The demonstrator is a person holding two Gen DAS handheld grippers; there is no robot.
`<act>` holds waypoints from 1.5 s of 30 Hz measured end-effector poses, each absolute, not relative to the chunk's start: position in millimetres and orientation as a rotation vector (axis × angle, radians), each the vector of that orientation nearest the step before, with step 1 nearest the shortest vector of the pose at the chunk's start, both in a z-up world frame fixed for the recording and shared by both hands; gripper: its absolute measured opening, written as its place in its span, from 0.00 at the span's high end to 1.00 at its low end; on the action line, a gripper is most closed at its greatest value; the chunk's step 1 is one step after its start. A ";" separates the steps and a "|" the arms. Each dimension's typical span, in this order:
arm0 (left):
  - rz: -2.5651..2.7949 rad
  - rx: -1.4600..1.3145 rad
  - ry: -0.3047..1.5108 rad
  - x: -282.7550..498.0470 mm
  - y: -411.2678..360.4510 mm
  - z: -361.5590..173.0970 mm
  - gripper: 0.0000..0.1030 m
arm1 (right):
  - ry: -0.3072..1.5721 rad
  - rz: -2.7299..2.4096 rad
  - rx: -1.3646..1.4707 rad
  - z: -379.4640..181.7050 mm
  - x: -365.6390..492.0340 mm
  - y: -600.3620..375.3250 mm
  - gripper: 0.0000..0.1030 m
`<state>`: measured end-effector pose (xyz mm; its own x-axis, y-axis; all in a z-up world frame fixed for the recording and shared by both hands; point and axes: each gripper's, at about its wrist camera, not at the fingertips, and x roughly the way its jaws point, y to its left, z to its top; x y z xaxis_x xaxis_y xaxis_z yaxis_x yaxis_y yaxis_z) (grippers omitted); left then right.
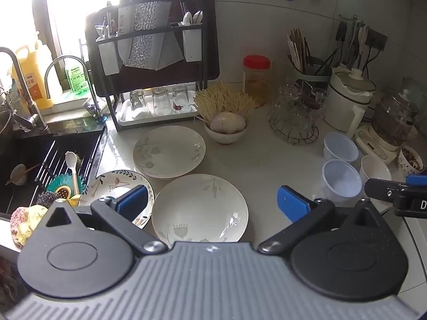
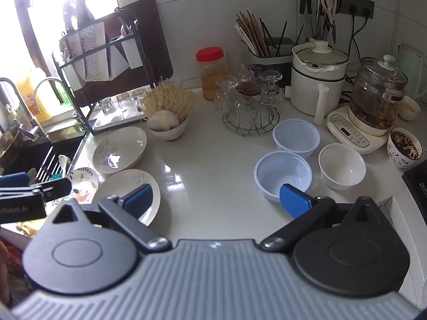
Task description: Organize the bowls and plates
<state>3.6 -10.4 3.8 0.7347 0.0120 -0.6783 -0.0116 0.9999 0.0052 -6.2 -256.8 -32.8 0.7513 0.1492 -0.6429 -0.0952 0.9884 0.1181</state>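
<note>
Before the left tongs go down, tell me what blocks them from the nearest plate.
Nothing visible. The left tongs hang open above the nearest plate, with only bare countertop around it.

The right tongs (image 2: pixel 214 200) hang wide open and empty over the white counter (image 2: pixel 213 160). Two clear plastic bowls (image 2: pixel 283 178) and a white bowl (image 2: pixel 342 166) sit to their right; three plates (image 2: pixel 120 146) lie left, near the sink (image 2: pixel 40 154).

Bare countertop (image 2: pixel 213 165) btwn plates (image 2: pixel 120 150) & plastic bowls (image 2: pixel 296 136).
</note>
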 end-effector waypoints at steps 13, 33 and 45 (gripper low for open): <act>0.007 0.009 0.723 -10.3 -3.7 9.0 0.00 | 0.705 0.138 0.080 -29.9 -10.2 -256.8 0.00; 0.003 0.010 0.732 -15.1 -3.1 13.8 0.00 | 0.708 0.138 0.092 -25.4 -12.7 -257.0 0.00; 0.005 0.006 0.718 -15.9 -0.1 24.5 0.00 | 0.697 0.164 0.096 -20.9 -10.3 -258.5 0.00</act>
<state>-15.9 -0.1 24.5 0.7531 0.0062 -0.6579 -0.0023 1.0000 0.0068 -10.3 -258.5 -20.9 0.7543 0.1819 -0.6308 -0.1177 0.9828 0.1427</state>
